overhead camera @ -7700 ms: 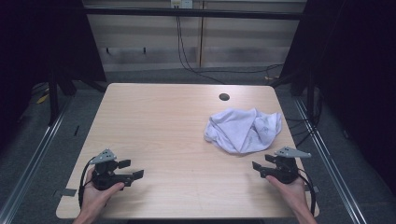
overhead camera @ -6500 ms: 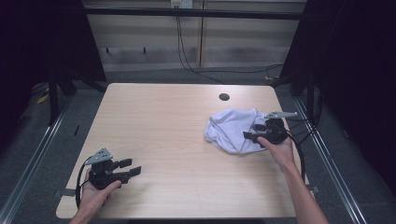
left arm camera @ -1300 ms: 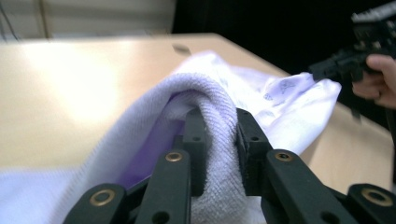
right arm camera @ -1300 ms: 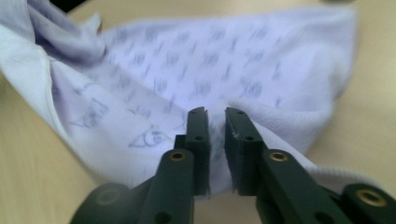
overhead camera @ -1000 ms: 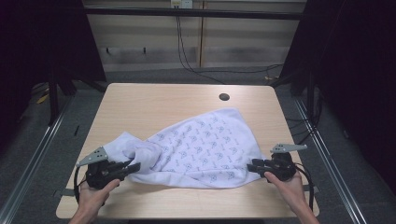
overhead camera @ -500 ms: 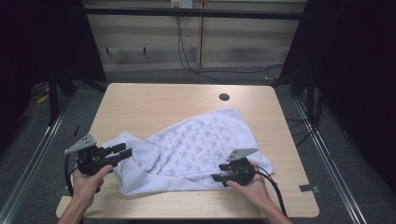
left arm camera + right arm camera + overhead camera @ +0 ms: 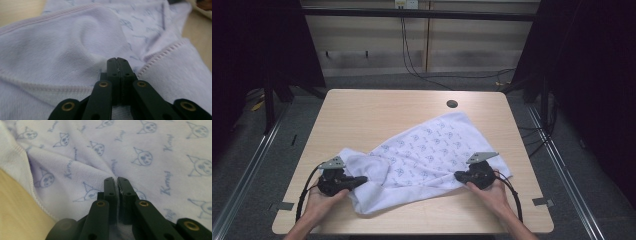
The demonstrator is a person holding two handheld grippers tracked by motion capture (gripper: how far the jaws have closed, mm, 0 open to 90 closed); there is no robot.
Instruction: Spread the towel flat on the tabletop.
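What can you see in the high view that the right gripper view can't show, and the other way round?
The high view alone gives the whole table, its dark round hole, both hands, and the left gripper clamped on the cloth's left end. The right gripper view alone gives the little cat faces and printed words on the fabric, and a fold pinched between its jaws. Both share the white cloth, the right gripper and the wooden tabletop.

Your surface (image 7: 362,115) is pale wood with a dark round hole (image 7: 452,104) near its far edge. A white printed cloth (image 7: 427,155) lies rumpled across its near half; the far half is bare.
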